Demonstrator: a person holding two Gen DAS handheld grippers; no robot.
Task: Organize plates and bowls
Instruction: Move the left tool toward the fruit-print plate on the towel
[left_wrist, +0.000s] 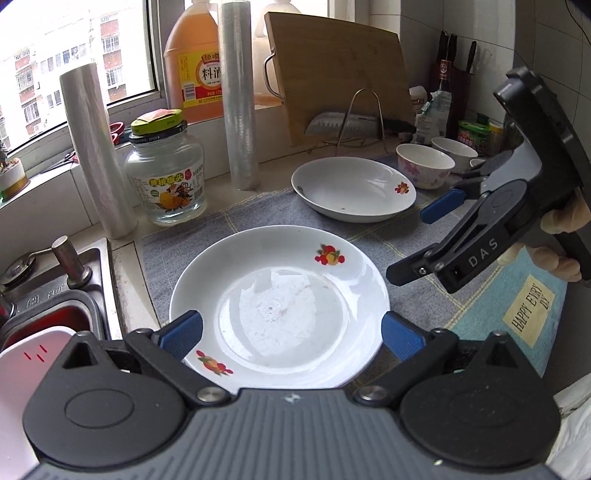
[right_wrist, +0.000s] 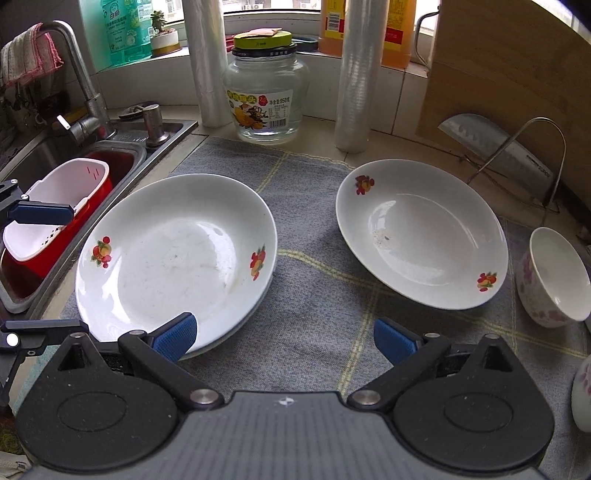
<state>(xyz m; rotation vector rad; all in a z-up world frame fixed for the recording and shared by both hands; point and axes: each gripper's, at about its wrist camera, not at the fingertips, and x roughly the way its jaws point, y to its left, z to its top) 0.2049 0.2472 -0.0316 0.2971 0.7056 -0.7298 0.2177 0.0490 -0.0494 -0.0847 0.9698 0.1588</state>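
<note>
A white plate with fruit prints (left_wrist: 280, 306) lies on the grey mat (left_wrist: 258, 210); in the right wrist view (right_wrist: 177, 254) it seems to rest on another plate. My left gripper (left_wrist: 291, 332) is open, its blue pads either side of the plate's near rim. A second fruit plate (left_wrist: 352, 188) (right_wrist: 421, 232) lies farther right. Two floral bowls (left_wrist: 424, 164) (left_wrist: 454, 151) stand beyond it; one shows in the right wrist view (right_wrist: 554, 277). My right gripper (right_wrist: 284, 338) (left_wrist: 417, 236) is open and empty above the mat between the two plates.
A sink (right_wrist: 55, 170) with a red-and-white basket (right_wrist: 55, 210) and a tap (right_wrist: 85, 92) is on the left. A glass jar (right_wrist: 264, 88), two film rolls (right_wrist: 356, 74) (right_wrist: 205, 62), a cutting board (left_wrist: 340, 74) and a cleaver on a rack (left_wrist: 347, 123) line the back.
</note>
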